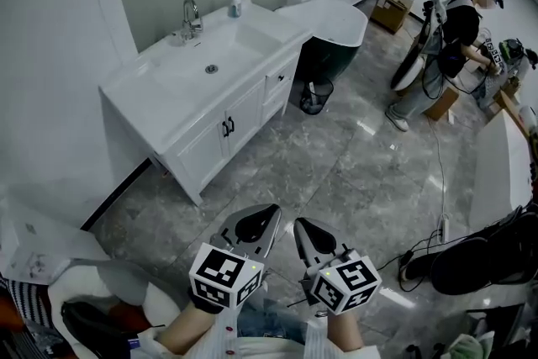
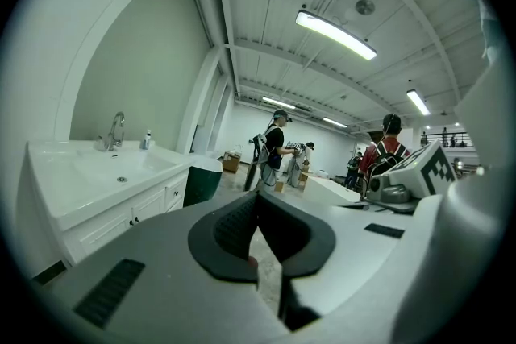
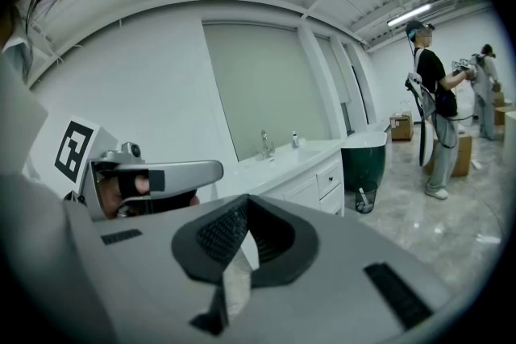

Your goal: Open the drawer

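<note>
Two grippers showed low in the head view, my left gripper (image 1: pixel 269 213) and right gripper (image 1: pixel 299 224) side by side. Each had its jaws together with nothing between them. The drawer (image 1: pixel 278 83) sat shut in the white vanity (image 1: pixel 202 139), well ahead of both and to the left.

Left gripper view: pads met, empty. Drawer (image 2: pixel 174 190) ahead-left, well apart.

Right gripper view: jaws closed on nothing. Drawer (image 3: pixel 329 178) ahead, slightly right, well apart. Left gripper just beside, on the left.

Faucet (image 1: pixel 192 17), bottle (image 1: pixel 236 4) on vanity (image 1: pixel 160 118); bin (image 1: pixel 315 97) on floor (image 1: pixel 353 172) beside it
</note>
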### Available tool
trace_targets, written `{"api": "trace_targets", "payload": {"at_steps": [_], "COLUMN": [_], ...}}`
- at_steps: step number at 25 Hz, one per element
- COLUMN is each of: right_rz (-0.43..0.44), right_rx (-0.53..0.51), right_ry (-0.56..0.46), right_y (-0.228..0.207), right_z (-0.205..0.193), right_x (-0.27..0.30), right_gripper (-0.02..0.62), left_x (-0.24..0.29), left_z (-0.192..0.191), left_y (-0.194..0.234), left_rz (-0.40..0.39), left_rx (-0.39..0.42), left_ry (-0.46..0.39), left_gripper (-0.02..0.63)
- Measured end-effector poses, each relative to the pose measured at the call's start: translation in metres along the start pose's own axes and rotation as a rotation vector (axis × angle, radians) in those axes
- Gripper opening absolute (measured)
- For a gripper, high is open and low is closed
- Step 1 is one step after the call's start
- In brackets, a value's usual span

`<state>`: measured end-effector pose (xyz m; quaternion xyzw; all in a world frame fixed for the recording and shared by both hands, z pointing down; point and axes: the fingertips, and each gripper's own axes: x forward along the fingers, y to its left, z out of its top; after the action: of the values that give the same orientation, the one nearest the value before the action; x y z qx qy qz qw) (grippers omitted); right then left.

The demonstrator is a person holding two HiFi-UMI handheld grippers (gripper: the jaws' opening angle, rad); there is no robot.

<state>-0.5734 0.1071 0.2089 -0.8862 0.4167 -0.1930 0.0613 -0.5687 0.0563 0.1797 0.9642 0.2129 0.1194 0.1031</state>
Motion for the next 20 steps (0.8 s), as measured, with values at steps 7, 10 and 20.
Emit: {"api": "trace_targets", "payload": {"at_steps": [7, 10, 20], "right_rz": [-0.011, -0.016, -0.051], "right_rx": [0.041, 0.047, 0.069], "right_ry": [0.004, 0.009, 0.046], "right_y": [-0.027, -0.044, -0.130], "right_z": [-0.001, 0.006, 0.048], "right_x": [0.014, 0.034, 0.113], "right_gripper": [0.008, 0.008, 0.008], "left_x": [0.027, 0.050, 0.157], "left_z": [-0.002, 0.002, 0.047], "left_y": [0.008, 0.023, 0.092], "left_rz": [-0.010, -0.014, -0.023], "left_rx": [0.007, 0.006, -0.010], "left_ry": [0.016, 0.022, 0.010], "left_gripper": [0.017, 0.017, 0.017]}}
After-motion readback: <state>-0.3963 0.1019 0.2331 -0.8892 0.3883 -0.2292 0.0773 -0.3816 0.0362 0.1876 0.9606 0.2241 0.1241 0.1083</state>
